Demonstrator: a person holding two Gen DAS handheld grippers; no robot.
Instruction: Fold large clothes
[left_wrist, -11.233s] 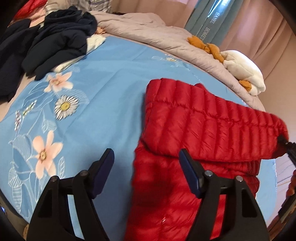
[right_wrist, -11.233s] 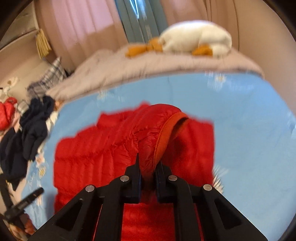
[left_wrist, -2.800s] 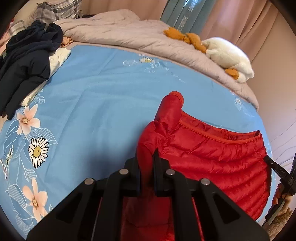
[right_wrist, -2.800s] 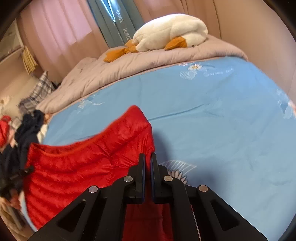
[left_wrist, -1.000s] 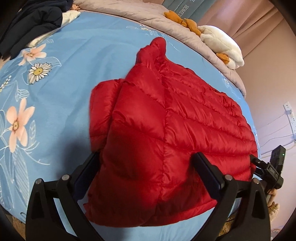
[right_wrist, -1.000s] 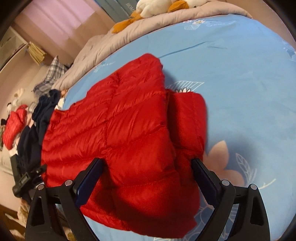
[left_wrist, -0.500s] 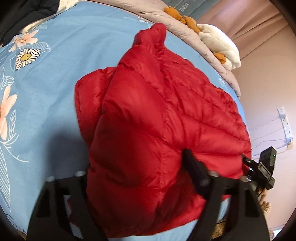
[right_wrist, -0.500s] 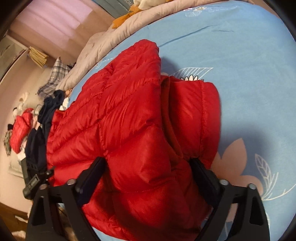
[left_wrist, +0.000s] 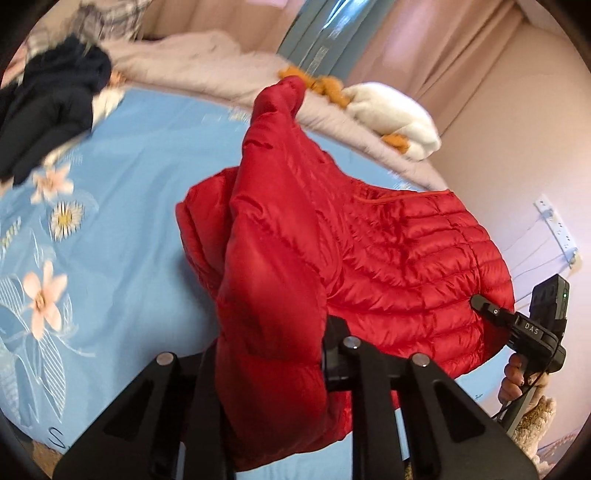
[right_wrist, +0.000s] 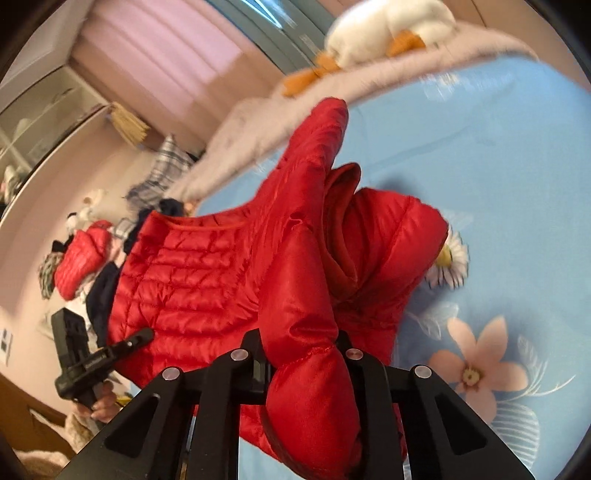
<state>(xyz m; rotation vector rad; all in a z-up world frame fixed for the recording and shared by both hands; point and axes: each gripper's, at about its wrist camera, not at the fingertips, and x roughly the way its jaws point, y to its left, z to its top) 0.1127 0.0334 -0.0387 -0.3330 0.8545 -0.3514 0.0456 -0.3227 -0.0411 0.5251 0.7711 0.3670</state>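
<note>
A red quilted down jacket is folded into a thick bundle and lifted off the blue flowered bed sheet. My left gripper is shut on the bundle's left end, with puffy cloth bulging between the jaws. My right gripper is shut on the right end of the jacket. Each view shows the other gripper at the far side of the jacket: the right gripper and the left gripper. A sleeve or corner sticks up at the far end.
A dark navy clothes pile lies at the sheet's far left. A grey quilt and a white goose plush lie along the far side. Another red jacket sits on a clothes heap beyond the bed. A wall socket strip is on the right.
Both grippers have closed from wide open onto the ends of the folded jacket and raised it off the sheet. Both views have tilted up toward the far wall.
</note>
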